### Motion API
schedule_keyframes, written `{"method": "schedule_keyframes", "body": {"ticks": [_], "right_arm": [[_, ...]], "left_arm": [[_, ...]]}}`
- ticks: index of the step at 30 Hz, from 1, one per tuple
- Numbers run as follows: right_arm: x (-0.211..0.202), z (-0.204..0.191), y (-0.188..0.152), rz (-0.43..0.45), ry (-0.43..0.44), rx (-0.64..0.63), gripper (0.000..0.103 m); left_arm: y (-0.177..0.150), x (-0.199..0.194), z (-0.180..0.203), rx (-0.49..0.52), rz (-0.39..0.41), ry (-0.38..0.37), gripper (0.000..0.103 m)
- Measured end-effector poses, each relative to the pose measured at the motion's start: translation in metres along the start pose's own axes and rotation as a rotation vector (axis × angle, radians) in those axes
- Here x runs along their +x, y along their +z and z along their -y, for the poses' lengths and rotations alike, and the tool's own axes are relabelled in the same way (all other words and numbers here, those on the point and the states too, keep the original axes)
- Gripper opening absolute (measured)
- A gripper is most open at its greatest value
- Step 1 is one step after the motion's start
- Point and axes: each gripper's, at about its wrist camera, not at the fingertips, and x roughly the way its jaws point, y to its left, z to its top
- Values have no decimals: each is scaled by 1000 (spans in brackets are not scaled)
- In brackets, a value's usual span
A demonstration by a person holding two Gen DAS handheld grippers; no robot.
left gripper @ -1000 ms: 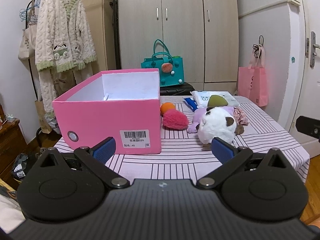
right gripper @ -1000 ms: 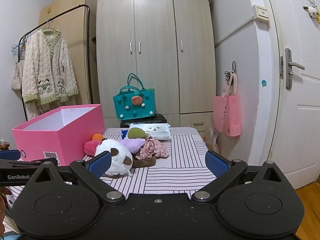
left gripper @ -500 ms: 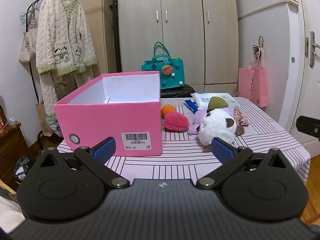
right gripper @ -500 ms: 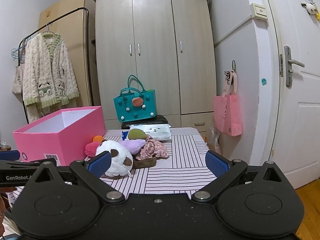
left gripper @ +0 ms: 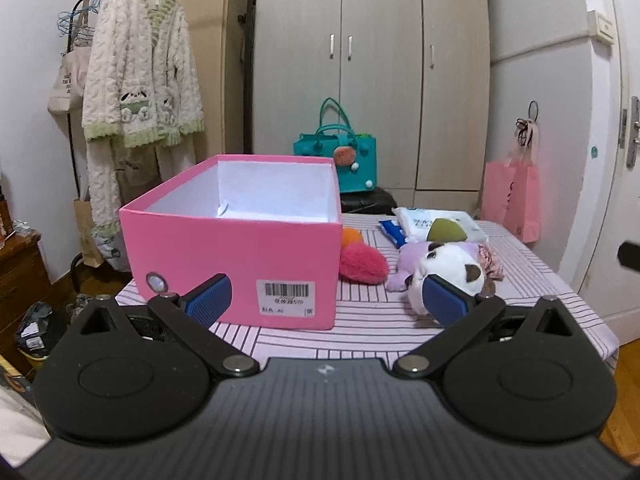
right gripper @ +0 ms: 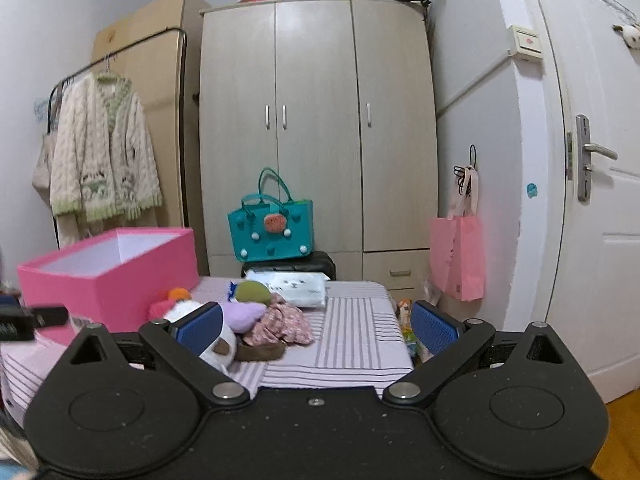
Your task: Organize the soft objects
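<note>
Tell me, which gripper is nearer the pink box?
Left. The left gripper hangs open just in front of the pink box. The right gripper sits off to the box's right, facing the soft toys.

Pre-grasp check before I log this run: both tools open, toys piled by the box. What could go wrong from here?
1. The white plush toy with brown ears lies against the lilac plush and the floral fabric piece; a grasp may drag its neighbours.
2. The open pink cardboard box sits near the striped tablecloth edge; a bump could shift it.

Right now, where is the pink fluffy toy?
In the left wrist view, the pink fluffy toy lies on the striped table, beside the pink box, before the orange ball.
</note>
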Motion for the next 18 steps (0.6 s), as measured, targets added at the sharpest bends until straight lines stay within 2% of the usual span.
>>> {"method": "schedule_keyframes", "body": {"ticks": [2,5,11,18], "right_arm": [[6,-2,-4,-23,35,3,102],[19,-10,-6,-63,142,-1,102],[48,-22,-24,-130,277,-19,100],[76,-36,-43,-161,382,-115,95]], "left_arm": [[2,4,2,0,-15,-17,103],[11,11,10,4,-45,-71,103],[26,27,37,84,-78,-195,103],[30,67,64,152,-163,-283,102]]}}
